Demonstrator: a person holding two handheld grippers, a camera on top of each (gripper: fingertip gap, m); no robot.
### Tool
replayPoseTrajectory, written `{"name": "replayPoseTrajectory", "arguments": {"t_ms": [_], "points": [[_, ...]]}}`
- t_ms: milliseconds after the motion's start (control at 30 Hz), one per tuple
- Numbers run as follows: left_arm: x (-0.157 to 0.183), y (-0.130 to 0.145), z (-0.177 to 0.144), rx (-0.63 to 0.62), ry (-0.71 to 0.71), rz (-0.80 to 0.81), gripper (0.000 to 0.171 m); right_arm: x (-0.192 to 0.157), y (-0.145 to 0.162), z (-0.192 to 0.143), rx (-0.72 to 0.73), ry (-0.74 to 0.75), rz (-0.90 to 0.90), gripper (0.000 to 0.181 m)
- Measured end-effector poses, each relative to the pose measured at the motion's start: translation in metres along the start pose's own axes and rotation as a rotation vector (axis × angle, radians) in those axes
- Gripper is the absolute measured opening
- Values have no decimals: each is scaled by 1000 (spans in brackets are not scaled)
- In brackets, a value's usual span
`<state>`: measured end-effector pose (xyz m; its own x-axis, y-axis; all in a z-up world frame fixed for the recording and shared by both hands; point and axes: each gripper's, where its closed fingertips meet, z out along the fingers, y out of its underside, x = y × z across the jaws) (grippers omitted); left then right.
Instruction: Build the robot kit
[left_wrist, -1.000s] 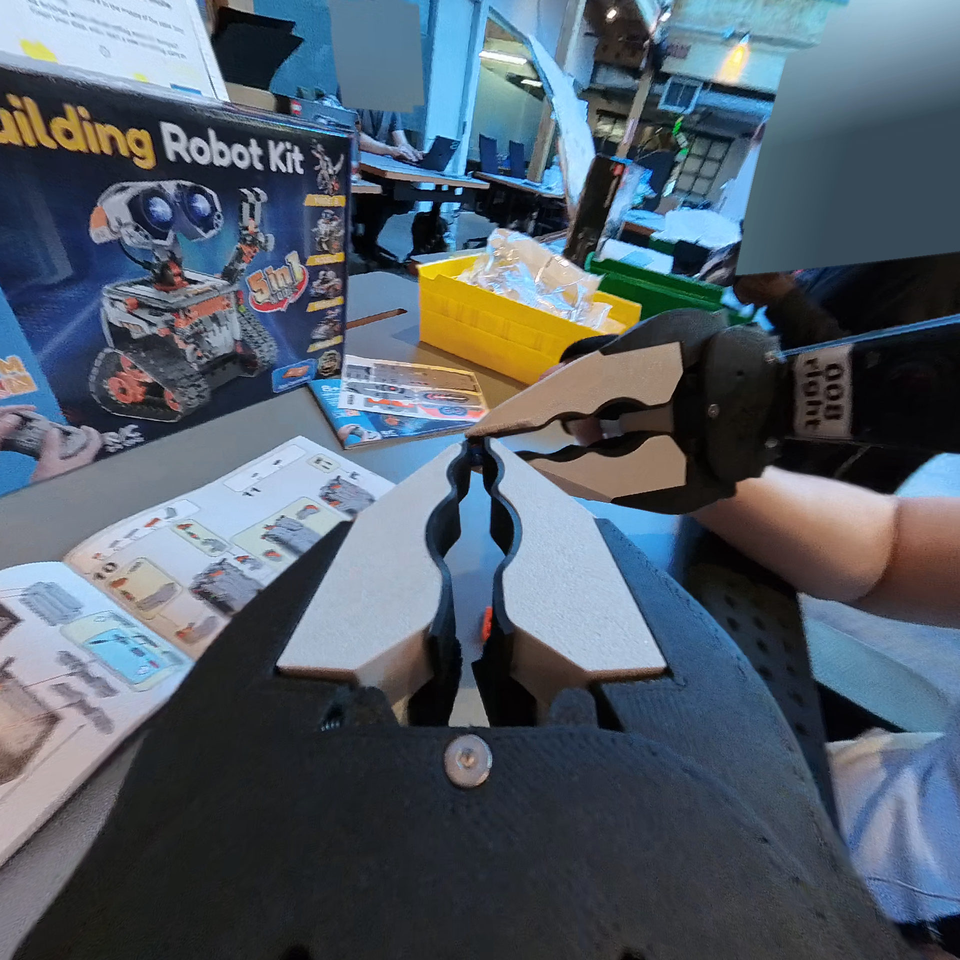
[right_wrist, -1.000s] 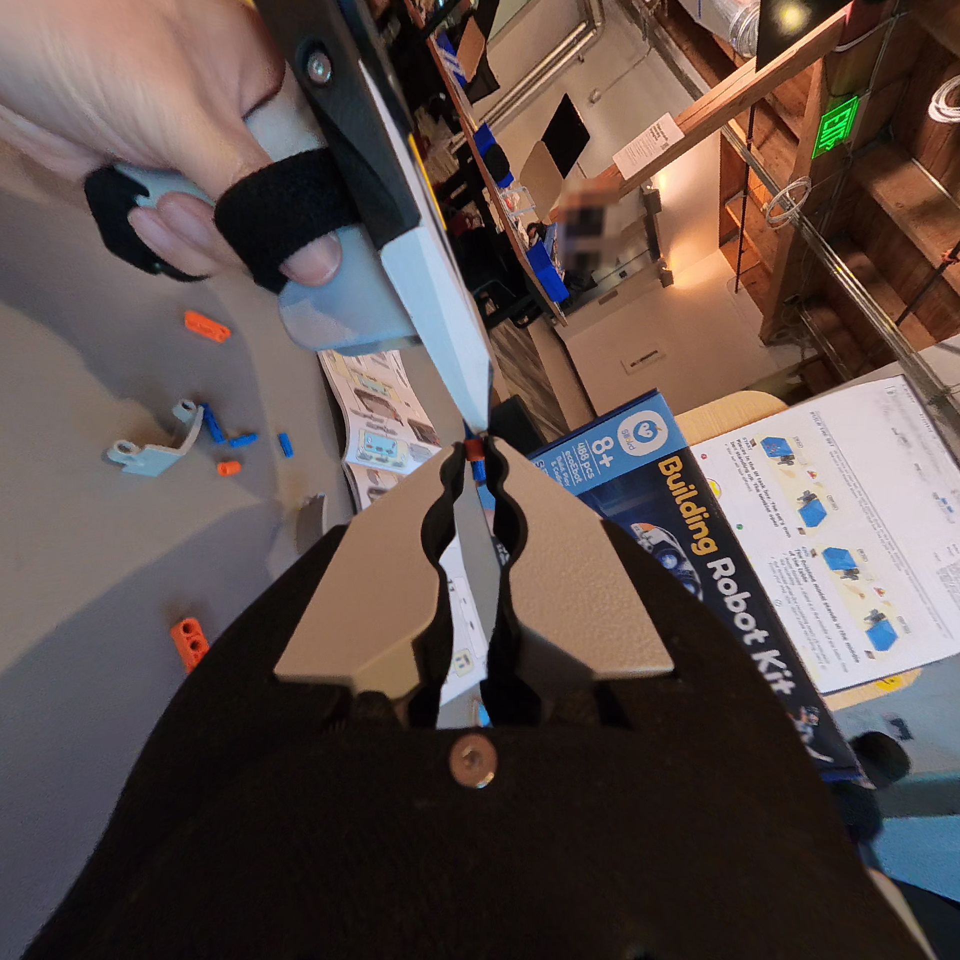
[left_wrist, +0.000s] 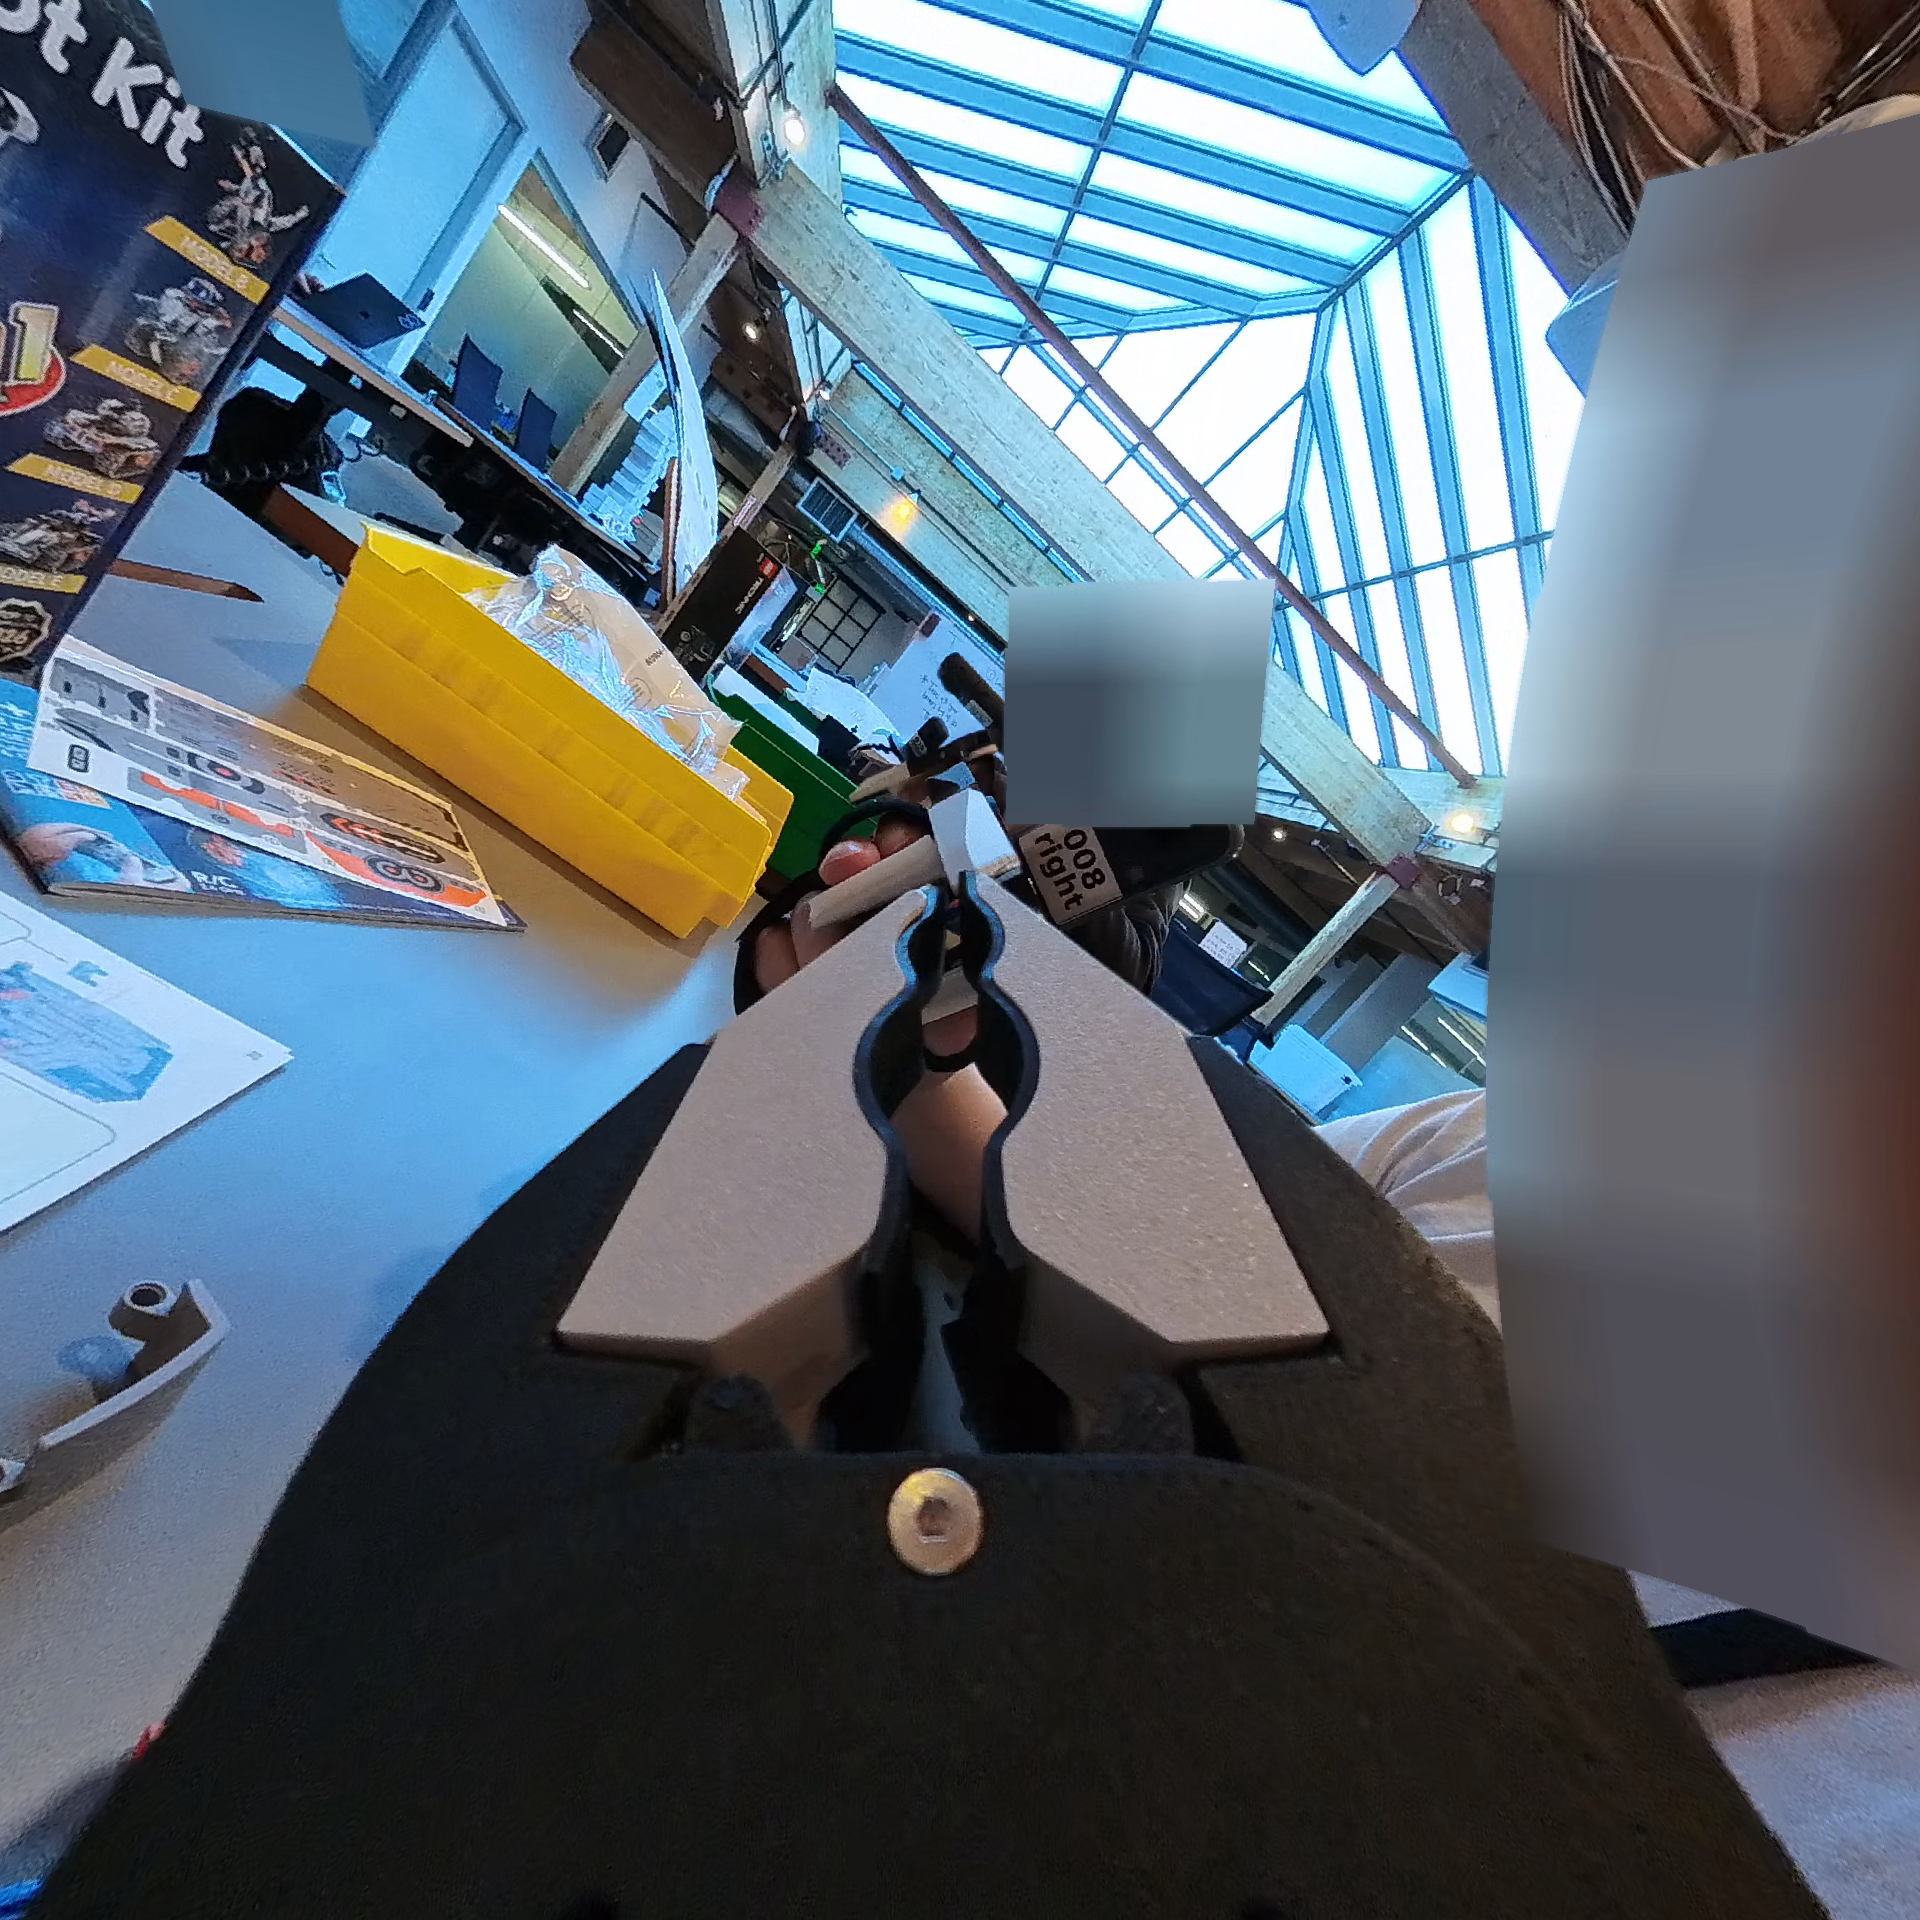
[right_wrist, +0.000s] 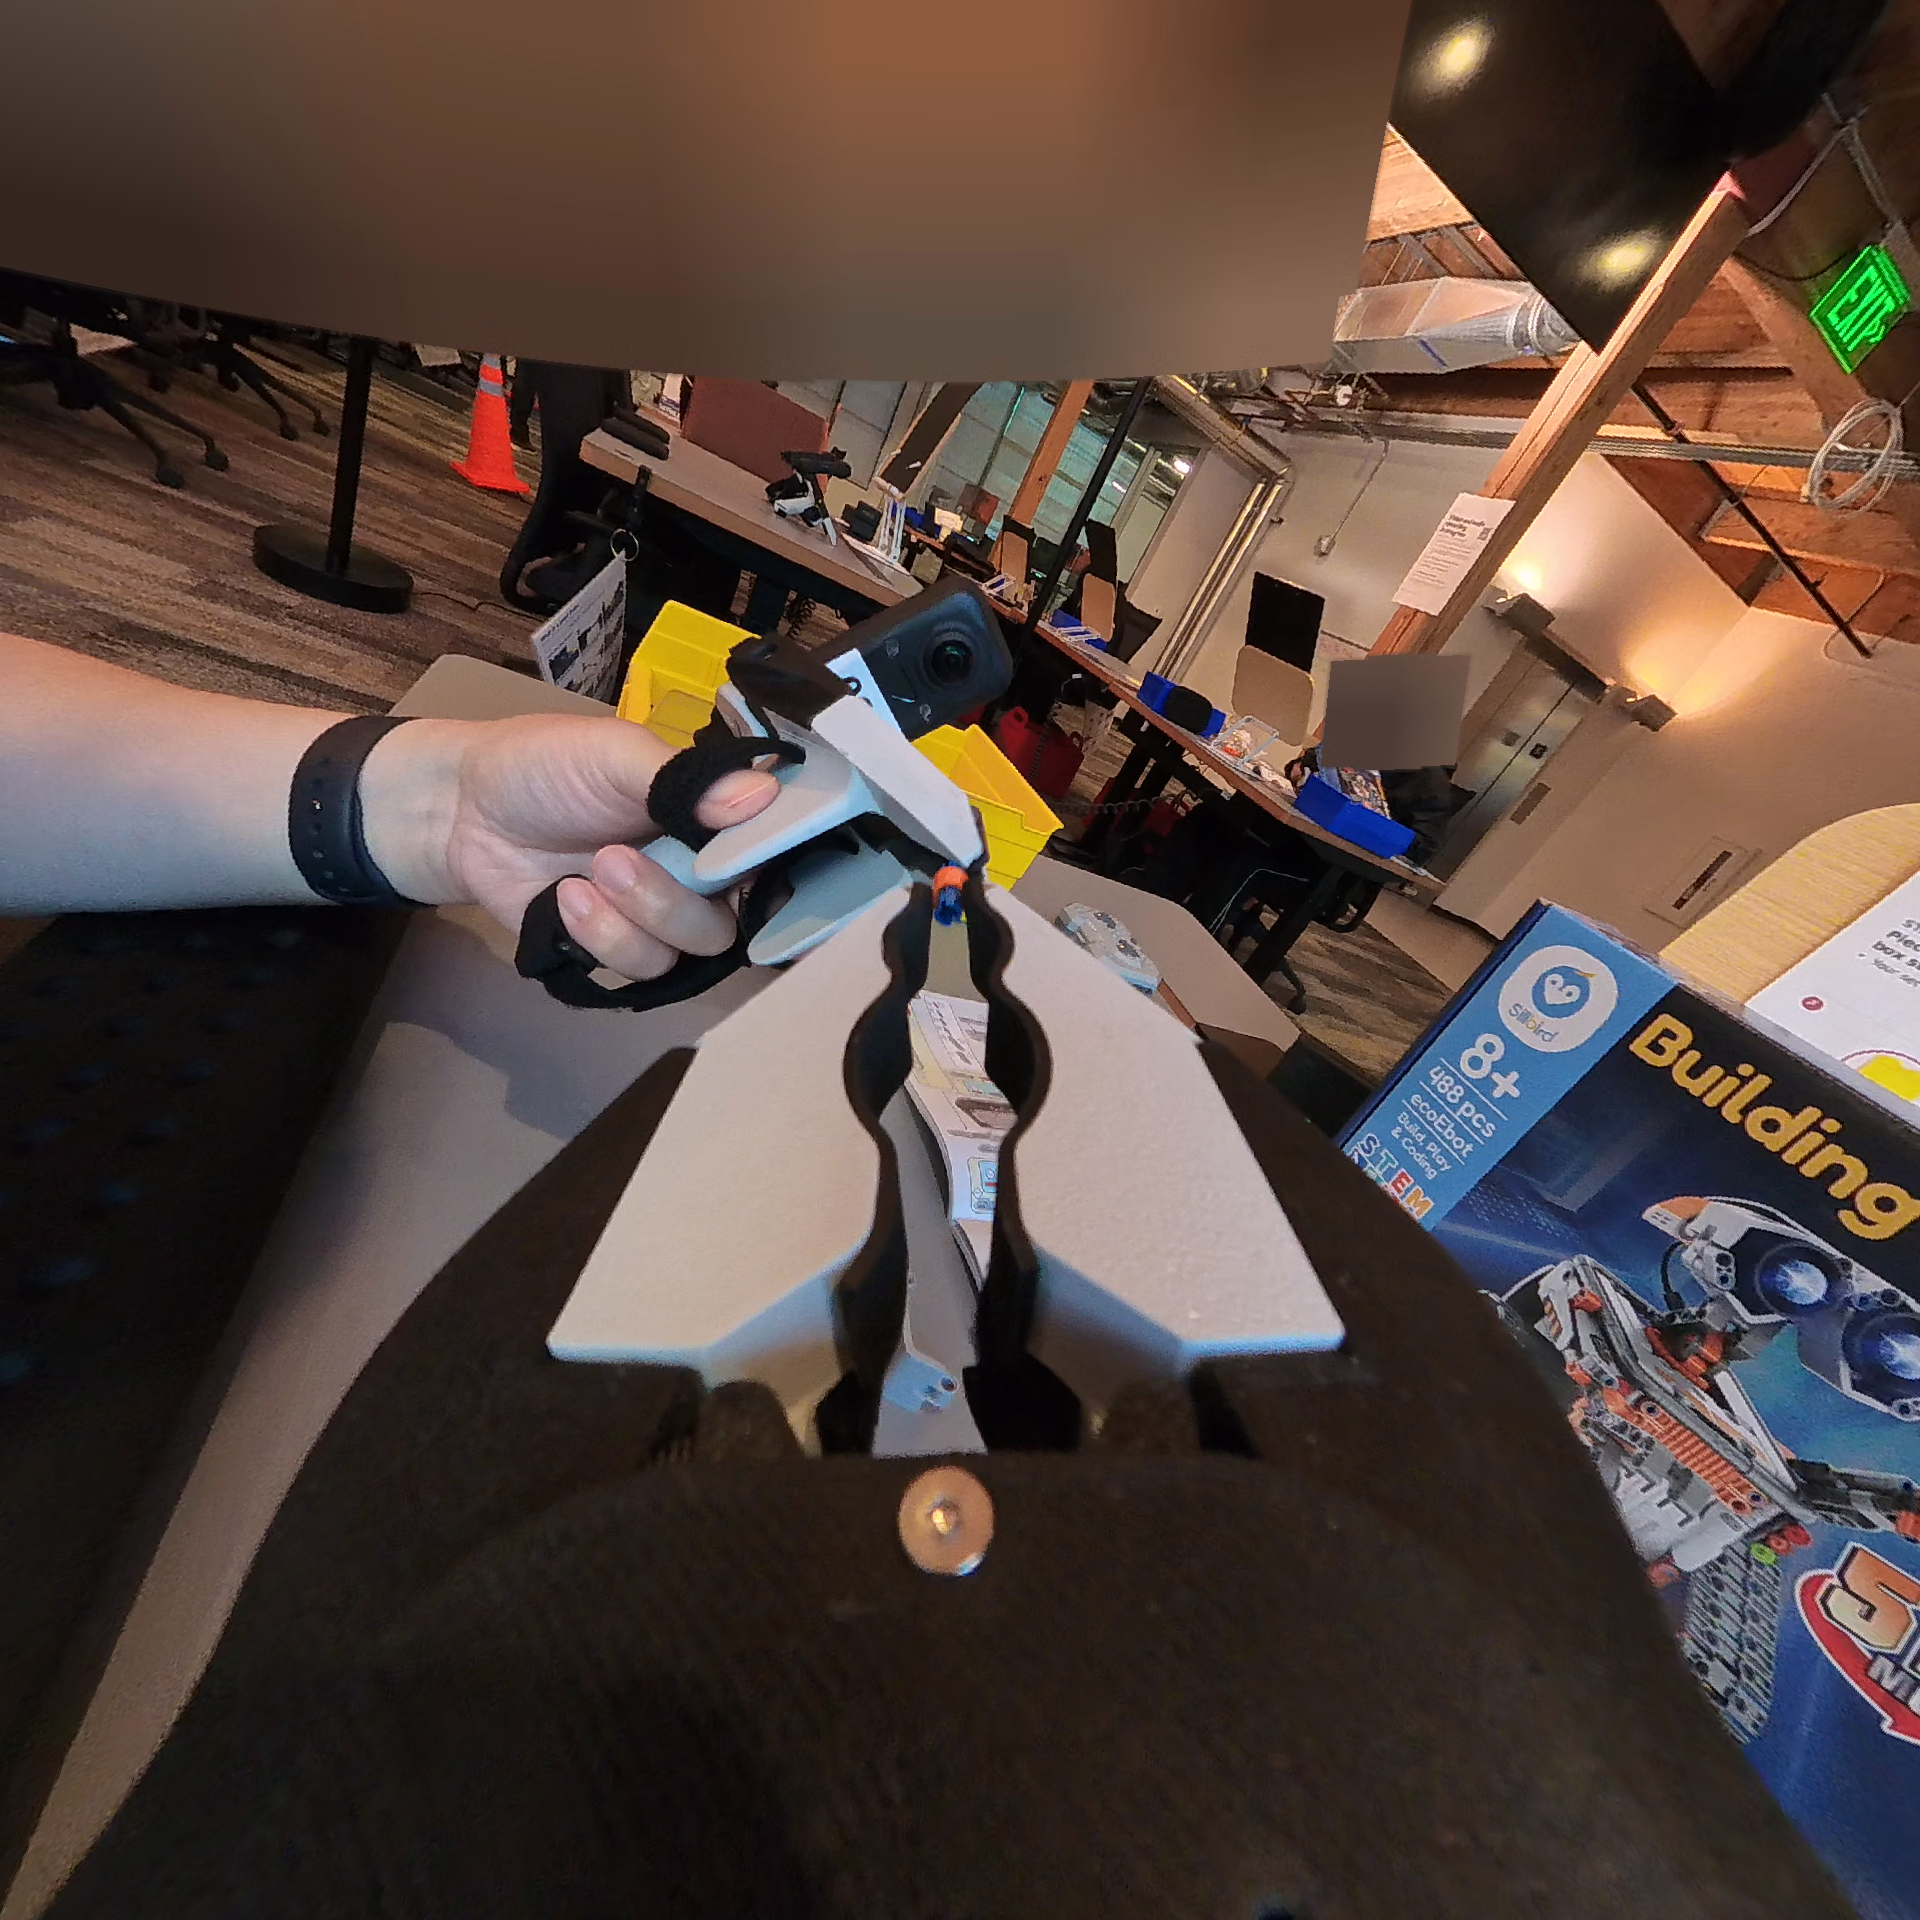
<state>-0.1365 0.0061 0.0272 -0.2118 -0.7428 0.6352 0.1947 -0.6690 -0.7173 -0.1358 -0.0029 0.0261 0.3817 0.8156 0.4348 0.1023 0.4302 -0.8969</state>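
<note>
Right gripper (right_wrist: 948, 902) is clenched at the tips on a small orange-and-blue peg (right_wrist: 945, 894), held up in the air above the grey table (right_wrist: 343, 1122). Left gripper (right_wrist: 961, 842) comes in from the left in the right wrist view, its pale finger tips meeting the same peg from above, so both grippers touch at that spot. A person's hand (right_wrist: 561, 821) w/ a black wristband works the left gripper's handle through black finger loops; a small action camera (right_wrist: 935, 665) sits on top of it.

In the left wrist view the left gripper (left_wrist: 954, 883) has its tips pinched together, fingers nearly closed; whether it actually grips the peg can't be told from here, peg is hidden behind the tips. The right gripper (left_wrist: 966, 831) shows just beyond, tip to tip w/ it, w/ the holder's fingers around its pale handle.

On the table: yellow bin (left_wrist: 540, 727) holding a clear plastic bag (left_wrist: 592, 634), a green bin (left_wrist: 790, 769) just behind it, a sticker sheet (left_wrist: 260, 769) lying on a blue booklet near the bin, an open instruction sheet (left_wrist: 94, 1049) at left, and a grey curved bracket part (left_wrist: 135, 1361) near the lower left edge. The blue robot kit box (right_wrist: 1683, 1247) stands upright at the table's far side, to the right in the right wrist view
</note>
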Motion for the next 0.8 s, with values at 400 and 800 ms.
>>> {"name": "replayPoseTrajectory", "arguments": {"t_ms": [400, 800], "points": [[1, 1, 1, 3, 31, -39, 0, 0, 0, -1, -5, 25, -54, 5], [4, 4, 3, -9, 60, -81, 0, -6, 4, -2, -43, 1, -143, 3]]}}
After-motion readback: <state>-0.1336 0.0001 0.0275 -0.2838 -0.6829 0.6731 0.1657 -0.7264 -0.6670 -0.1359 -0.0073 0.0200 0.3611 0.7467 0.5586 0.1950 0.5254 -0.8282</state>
